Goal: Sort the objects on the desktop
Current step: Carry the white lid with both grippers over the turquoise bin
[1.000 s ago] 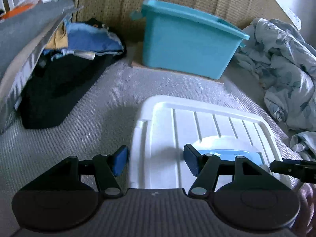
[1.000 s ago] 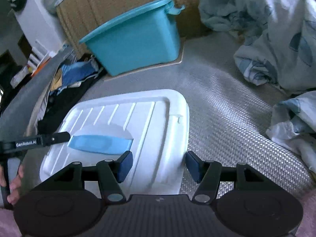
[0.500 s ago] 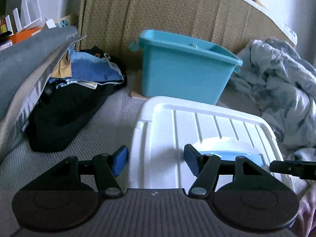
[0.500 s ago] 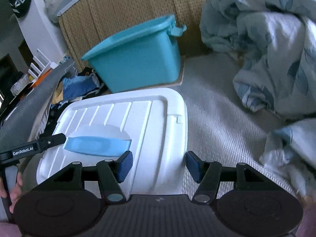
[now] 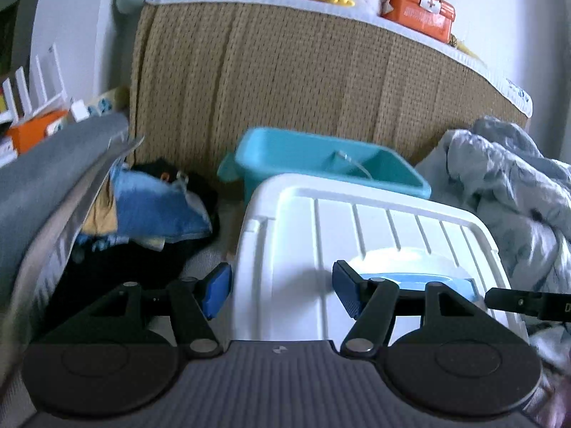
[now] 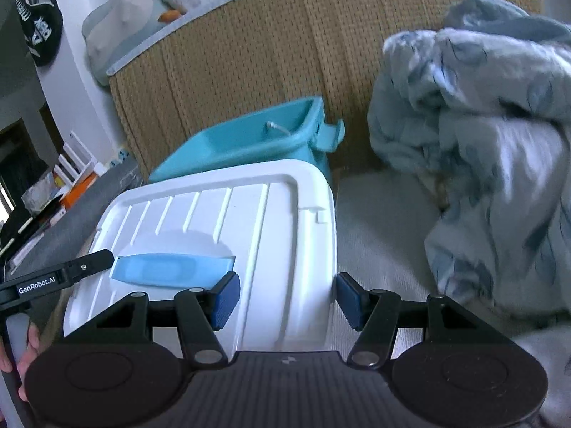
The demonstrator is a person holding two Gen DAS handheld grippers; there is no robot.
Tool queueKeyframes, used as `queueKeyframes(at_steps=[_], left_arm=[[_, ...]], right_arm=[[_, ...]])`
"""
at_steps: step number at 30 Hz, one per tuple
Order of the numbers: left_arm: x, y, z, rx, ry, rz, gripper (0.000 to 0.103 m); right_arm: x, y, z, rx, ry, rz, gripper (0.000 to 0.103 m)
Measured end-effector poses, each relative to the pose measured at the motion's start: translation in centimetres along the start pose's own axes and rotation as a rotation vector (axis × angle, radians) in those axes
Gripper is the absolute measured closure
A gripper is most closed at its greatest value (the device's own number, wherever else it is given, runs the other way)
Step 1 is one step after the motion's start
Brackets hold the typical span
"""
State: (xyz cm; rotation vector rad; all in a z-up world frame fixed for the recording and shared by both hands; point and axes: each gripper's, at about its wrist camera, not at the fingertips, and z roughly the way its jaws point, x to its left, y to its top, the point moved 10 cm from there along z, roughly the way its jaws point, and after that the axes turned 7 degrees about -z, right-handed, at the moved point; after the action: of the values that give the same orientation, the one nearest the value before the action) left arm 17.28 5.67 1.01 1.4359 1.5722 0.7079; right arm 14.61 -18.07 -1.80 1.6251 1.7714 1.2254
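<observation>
A white ribbed lid (image 5: 364, 249) with a light blue handle (image 5: 417, 281) fills the middle of both wrist views; it also shows in the right wrist view (image 6: 228, 235), handle (image 6: 171, 271). My left gripper (image 5: 282, 294) straddles the lid's left edge, jaws apart. My right gripper (image 6: 285, 301) straddles the lid's right edge, jaws apart. The lid is raised in front of the open teal bin (image 5: 321, 164), also in the right wrist view (image 6: 249, 142), which holds something small and white.
A woven headboard (image 5: 303, 89) stands behind the bin, with plush toys and an orange first-aid box (image 5: 417, 10) on top. Piled clothes (image 5: 150, 210) and a grey cushion lie left. A crumpled blue-grey blanket (image 6: 492, 142) lies right.
Both grippers and the white lid have risen and tilted up; the teal bin now sits lower behind the lid and its inside shows. The jaws' spacing is unchanged.
</observation>
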Motion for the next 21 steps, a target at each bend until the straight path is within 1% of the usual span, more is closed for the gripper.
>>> queueKeyframes(at_steps=[5, 12, 21], left_arm=[[-0.3, 2.1, 1.6, -0.026, -0.009, -0.016, 0.038], [0.1, 4.0, 3.9, -0.035, -0.018, -0.051, 0.038], [0.4, 7.9, 7.9, -0.029, -0.028, -0.038, 0.038]], right_arm=[[-0.7, 3.0, 1.1, -0.024, -0.010, -0.012, 0.039], [-1.1, 6.1, 2.8, -0.041, -0.017, -0.042, 0.039], [-1.5, 9.8, 5.9, -0.049, -0.032, -0.043, 0.039]])
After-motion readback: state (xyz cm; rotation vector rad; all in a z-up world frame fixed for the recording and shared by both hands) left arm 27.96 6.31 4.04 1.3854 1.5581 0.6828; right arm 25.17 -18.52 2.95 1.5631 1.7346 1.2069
